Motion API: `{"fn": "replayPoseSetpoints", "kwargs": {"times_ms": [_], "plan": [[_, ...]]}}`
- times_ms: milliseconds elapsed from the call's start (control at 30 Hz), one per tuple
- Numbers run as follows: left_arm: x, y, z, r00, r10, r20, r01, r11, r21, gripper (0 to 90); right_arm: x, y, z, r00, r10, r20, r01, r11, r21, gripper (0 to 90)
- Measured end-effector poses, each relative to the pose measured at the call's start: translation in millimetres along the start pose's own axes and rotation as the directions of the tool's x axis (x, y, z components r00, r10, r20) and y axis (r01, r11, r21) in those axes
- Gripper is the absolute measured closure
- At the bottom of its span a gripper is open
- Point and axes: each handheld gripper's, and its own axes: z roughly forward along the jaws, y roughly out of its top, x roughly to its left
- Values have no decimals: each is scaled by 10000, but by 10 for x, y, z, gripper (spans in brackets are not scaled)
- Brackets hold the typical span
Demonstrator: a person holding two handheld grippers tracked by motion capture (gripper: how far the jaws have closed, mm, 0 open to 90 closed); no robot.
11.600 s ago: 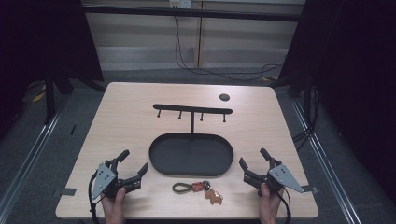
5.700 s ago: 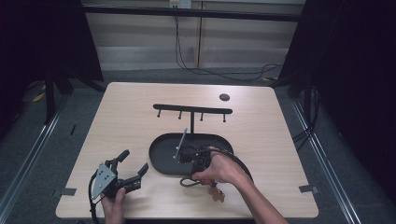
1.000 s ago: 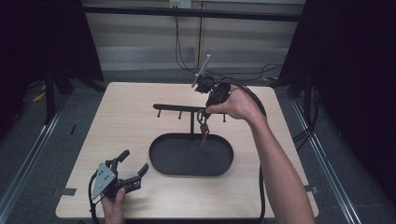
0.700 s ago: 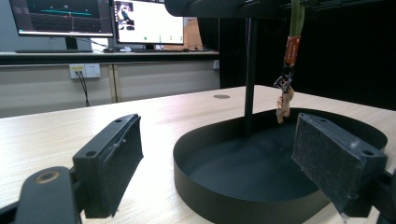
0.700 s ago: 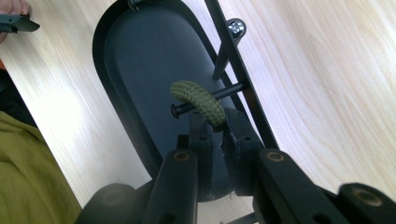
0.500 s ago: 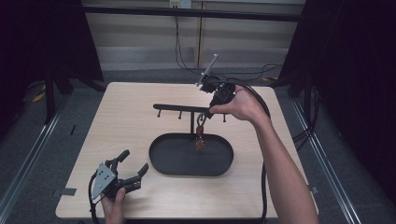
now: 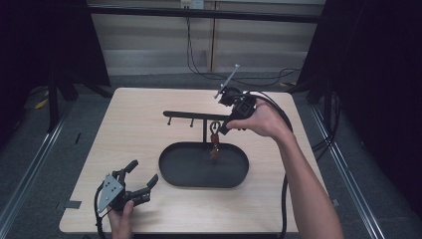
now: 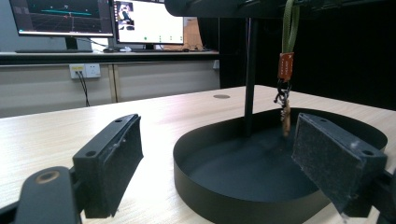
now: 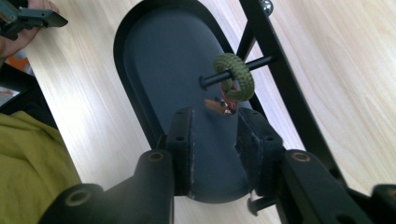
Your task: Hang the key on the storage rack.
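One right hand-held gripper [image 7: 222,130] hovers above the hung keychain [image 7: 215,139], jaws parted.

Rack crossbar [image 7: 199,116] and post [image 7: 204,130] block centre above tray [image 7: 171,172]; bare tabletop [image 7: 129,129] left.

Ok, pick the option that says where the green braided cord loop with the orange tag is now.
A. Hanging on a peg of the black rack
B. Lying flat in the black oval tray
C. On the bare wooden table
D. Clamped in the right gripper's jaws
A: the green braided cord loop is threaded over a peg of the black rack, its tag dangling above the black oval tray, and the right gripper has its jaws apart with nothing between them.
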Motion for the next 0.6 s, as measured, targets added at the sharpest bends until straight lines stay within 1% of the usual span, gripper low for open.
{"fn": "replayPoseSetpoints", "kwargs": {"times_ms": [33, 133, 167, 200, 267, 300, 333, 367, 400, 433, 467, 500, 533, 567, 600], "plan": [[3, 1, 0, 10000, 40, 0, -40, 10000, 2, 157, 41, -26, -10, 9999, -67, -130, 65, 9998, -178, 649], [0, 0, 0, 10000, 1, 0, -1, 10000, -2, 157, 66, -48, -18, 9999, 63, -122, -66, 9998, -210, 663], [0, 0, 0, 10000, -5, -1, 5, 10000, -3, 157, 66, -59, -22, 9999, 113, -17, -114, 9994, -318, 668], [0, 0, 0, 10000, -2, 0, 2, 10000, -5, 157, 70, -78, -40, 9998, 196, -42, -198, 9984, -538, 671], [0, 0, 0, 10000, -3, 2, 3, 10000, -2, 157, 97, -126, -45, 9995, 70, -307, -99, 9953, -966, 675], [2, 1, 1, 10000, 28, 0, -28, 10000, -3, 157, 131, -160, -32, 9996, -12, -265, -17, 9941, -1088, 674], [1, 1, 1, 10000, 14, -2, -14, 10000, -13, 157, 131, -160, -32, 9996, -12, -265, -17, 9941, -1088, 674], [1, 0, 2, 10000, 9, -2, -9, 10000, -19, 156, 149, -187, -15, 9995, -94, -301, 56, 9922, -1243, 670], [-2, 0, 2, 10000, -33, -3, 33, 10000, -26, 156, 172, -220, 4, 9995, -74, -304, 34, 9914, -1305, 670], [2, 1, 1, 10000, 21, -1, -21, 10000, -10, 157, 202, -274, 33, 9994, -80, -333, 25, 9867, -1628, 672], [2, 1, 1, 10000, 21, -1, -21, 10000, -10, 157, 202, -274, 33, 9994, -80, -333, 25, 9867, -1628, 672], [3, 1, 0, 10000, 39, 2, -39, 10000, 5, 157, 213, -296, 45, 9992, -69, -402, -4, 9839, -1785, 674], [3, 1, 0, 10000, 39, 1, -39, 10000, 6, 157, 224, -331, 71, 9987, -80, -511, -31, 9773, -2120, 682], [3, 1, 0, 10000, 47, -5, -47, 10000, 7, 157, 257, -386, 115, 9989, 45, -460, -160, 9673, -2533, 684], [0, 0, 0, 10000, -6, -5, 6, 10000, -6, 157, 257, -386, 115, 9989, 45, -460, -160, 9673, -2533, 684]]}}
